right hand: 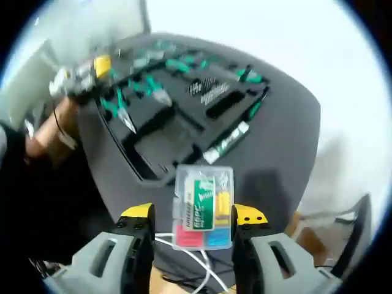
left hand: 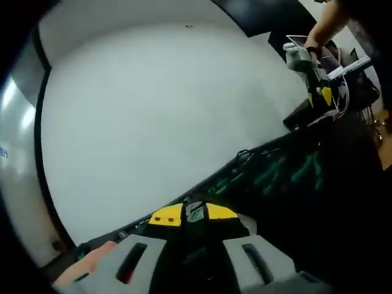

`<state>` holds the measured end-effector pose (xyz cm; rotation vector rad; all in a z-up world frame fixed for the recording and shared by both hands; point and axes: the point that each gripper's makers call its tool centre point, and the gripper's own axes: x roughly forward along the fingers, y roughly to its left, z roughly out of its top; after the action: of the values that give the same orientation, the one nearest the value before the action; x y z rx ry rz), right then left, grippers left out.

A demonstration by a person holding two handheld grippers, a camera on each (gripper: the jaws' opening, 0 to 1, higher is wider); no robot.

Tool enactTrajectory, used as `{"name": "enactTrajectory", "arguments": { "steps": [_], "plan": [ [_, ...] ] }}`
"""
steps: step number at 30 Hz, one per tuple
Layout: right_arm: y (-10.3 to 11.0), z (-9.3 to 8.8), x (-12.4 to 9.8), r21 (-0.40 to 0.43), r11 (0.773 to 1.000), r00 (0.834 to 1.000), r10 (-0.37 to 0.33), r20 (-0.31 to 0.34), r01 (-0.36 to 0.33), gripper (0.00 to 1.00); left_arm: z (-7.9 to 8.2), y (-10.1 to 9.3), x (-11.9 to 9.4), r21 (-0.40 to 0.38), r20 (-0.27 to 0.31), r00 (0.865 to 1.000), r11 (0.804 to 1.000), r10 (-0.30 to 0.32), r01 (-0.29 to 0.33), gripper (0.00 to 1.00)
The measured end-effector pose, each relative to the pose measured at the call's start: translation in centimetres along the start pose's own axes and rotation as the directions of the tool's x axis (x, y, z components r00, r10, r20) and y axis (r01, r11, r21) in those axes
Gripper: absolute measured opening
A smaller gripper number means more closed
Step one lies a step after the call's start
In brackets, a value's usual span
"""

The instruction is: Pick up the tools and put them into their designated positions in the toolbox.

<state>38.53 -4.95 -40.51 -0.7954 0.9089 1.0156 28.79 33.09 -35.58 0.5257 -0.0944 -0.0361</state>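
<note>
My right gripper [right hand: 193, 217] is shut on a clear plastic box [right hand: 202, 205] holding a green label and yellow, red and blue pieces. It hangs in front of the black toolbox tray [right hand: 184, 131], which carries green-handled pliers [right hand: 119, 110], screwdrivers [right hand: 229, 142] and bits [right hand: 205, 89]. My left gripper [left hand: 195, 214] has its yellow tips almost together on a small grey-green tool [left hand: 195, 210], mostly hidden, over the toolbox [left hand: 294, 184] edge. The left gripper [right hand: 82, 76] also appears at the tray's far left corner. The right gripper [left hand: 309, 73] shows at the upper right.
The toolbox rests on a dark grey mat [right hand: 288, 141] on a white table [left hand: 153, 122]. A person's arm [left hand: 327, 24] reaches down to the right gripper. White cables [right hand: 196, 263] run under the mat's near edge.
</note>
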Motion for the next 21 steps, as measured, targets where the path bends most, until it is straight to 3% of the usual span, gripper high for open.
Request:
{"name": "enactTrajectory", "arguments": {
  "steps": [3,6,9,11,12,13,16,17,19,20,21],
  "plan": [
    [-0.1,-0.5,2.0,0.03,0.999,0.999,0.046,-0.013,-0.046,0.59,-0.2,0.0,0.0,0.008,-0.002,1.0,1.0,-0.004,0.004,0.14],
    [-1.0,-0.6,2.9,0.007,1.0,1.0,0.015,-0.005,-0.015,0.51,-0.2,0.0,0.0,0.003,-0.004,1.0,1.0,-0.007,0.007,0.14],
    [-0.3,-0.2,2.5,0.13,0.985,0.993,0.112,0.028,-0.115,0.49,-0.4,-0.1,0.1,0.001,-0.012,1.0,1.0,-0.009,0.009,0.14],
    [0.7,-0.4,2.1,0.288,0.939,0.982,0.181,0.051,-0.188,0.49,-0.3,-0.2,0.0,0.003,-0.012,1.0,1.0,-0.01,0.01,0.14],
    [1.0,-0.5,1.8,0.306,0.93,0.979,0.192,0.072,-0.205,0.48,-0.3,-0.3,0.0,0.005,-0.011,1.0,1.0,-0.012,0.012,0.14],
    [-0.4,-0.4,1.8,0.337,0.91,0.97,0.223,0.096,-0.242,0.48,-0.2,-0.3,0.0,0.005,-0.011,1.0,1.0,-0.011,0.011,0.14],
    [0.9,-0.2,0.7,0.491,0.809,0.946,0.264,0.191,-0.324,0.48,-0.2,-0.3,0.0,0.005,-0.01,1.0,1.0,-0.013,0.013,0.14],
    [2.7,-0.1,0.1,0.545,0.758,0.933,0.282,0.224,-0.36,0.48,-0.2,-0.4,0.0,0.005,-0.011,1.0,1.0,-0.013,0.013,0.14],
    [3.6,0.1,-0.5,0.631,0.664,0.916,0.289,0.277,-0.4,0.48,-0.2,-0.3,0.0,0.005,-0.01,1.0,1.0,-0.014,0.014,0.14],
    [4.6,0.3,-0.6,0.636,0.646,0.906,0.305,0.293,-0.423,0.48,-0.2,-0.4,0.0,0.006,-0.01,1.0,1.0,-0.014,0.014,0.14],
    [4.9,0.5,-0.5,0.626,0.646,0.899,0.322,0.297,-0.438,0.48,-0.2,-0.4,0.0,0.006,-0.009,1.0,1.0,-0.014,0.014,0.14]
  ]
}}
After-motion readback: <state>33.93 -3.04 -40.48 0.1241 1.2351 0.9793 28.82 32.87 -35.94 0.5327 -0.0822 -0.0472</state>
